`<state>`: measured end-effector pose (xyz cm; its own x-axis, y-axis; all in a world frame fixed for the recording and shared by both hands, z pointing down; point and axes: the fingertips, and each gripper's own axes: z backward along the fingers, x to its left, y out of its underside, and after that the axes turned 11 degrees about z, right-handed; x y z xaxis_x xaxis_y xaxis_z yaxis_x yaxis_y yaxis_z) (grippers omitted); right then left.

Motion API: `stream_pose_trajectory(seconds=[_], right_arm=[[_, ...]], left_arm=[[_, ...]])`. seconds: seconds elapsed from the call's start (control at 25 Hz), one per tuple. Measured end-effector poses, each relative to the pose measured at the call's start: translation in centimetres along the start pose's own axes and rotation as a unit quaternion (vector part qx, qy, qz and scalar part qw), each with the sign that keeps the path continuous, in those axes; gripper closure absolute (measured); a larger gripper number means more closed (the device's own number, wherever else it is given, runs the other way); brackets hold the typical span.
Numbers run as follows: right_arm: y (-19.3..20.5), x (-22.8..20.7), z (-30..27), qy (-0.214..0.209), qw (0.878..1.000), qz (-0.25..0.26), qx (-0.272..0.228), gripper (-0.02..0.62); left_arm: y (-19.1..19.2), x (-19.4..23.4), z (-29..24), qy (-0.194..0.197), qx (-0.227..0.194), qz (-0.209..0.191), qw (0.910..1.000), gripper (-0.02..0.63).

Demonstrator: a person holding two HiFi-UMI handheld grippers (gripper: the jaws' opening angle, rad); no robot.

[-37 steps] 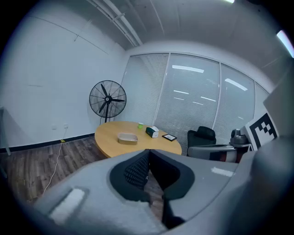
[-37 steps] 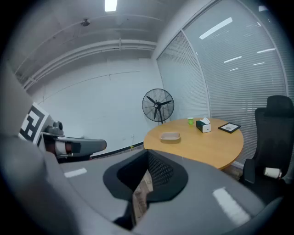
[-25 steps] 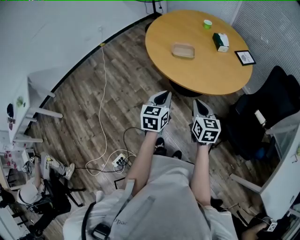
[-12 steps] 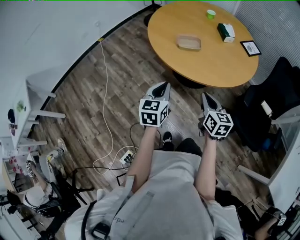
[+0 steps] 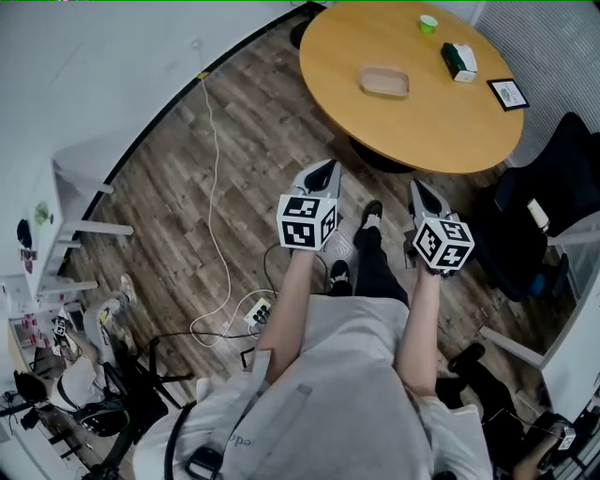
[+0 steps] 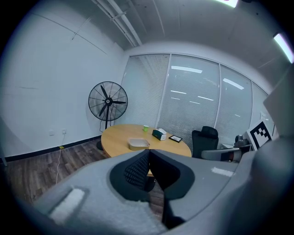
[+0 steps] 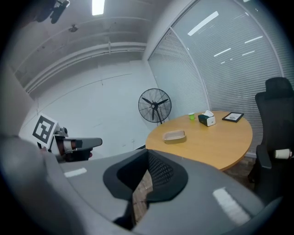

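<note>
Both grippers are held out over the wood floor, short of a round wooden table [image 5: 441, 131]. My left gripper [image 5: 323, 172] is shut and holds nothing; its jaws meet tip to tip at my left gripper [image 6: 148, 157]. My right gripper [image 5: 418, 188] is also shut and empty, its pads pressed together at my right gripper [image 7: 147, 157]. On the table lie a shallow beige tray [image 5: 384, 82], a green cup [image 5: 428, 22], a dark tissue box [image 5: 458, 61] and a small framed card [image 5: 507, 94]. The tray [image 6: 138, 143] is the nearest item ahead.
A black office chair [image 5: 548, 202] stands right of the table. A standing fan [image 6: 108, 102] is by the wall behind it. A white cable [image 5: 214, 159] runs across the floor to a power strip [image 5: 255, 315]. The person's leg and shoe [image 5: 370, 230] are between the grippers.
The person has stepped toward the table, one leg now forward. The table and tray look nearer in both gripper views. Both grippers stay shut.
</note>
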<state>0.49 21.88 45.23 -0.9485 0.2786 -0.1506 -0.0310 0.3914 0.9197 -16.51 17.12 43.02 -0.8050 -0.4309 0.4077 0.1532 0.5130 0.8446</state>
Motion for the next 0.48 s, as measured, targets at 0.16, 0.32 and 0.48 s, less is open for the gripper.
stream_pose_trajectory(seconds=[0.16,0.32,0.48], right_arm=[[-0.1,-0.4,-2.1,-0.026,1.0,-0.004,0.004,0.595],[-0.2,-1.5,-4.9,-0.038,0.999,-0.009,0.011,0.595],[-1.6,-2.0,-8.2,-0.048,0.999,-0.012,0.012,0.595]], left_arm=[[-0.6,0.8,-1.6,-0.008,-0.003,0.001,1.0,0.601],[-0.9,1.8,-3.7,-0.018,0.009,-0.01,0.9997,0.601],[-2.5,3.5,-5.9,-0.024,0.01,-0.011,0.9996,0.601]])
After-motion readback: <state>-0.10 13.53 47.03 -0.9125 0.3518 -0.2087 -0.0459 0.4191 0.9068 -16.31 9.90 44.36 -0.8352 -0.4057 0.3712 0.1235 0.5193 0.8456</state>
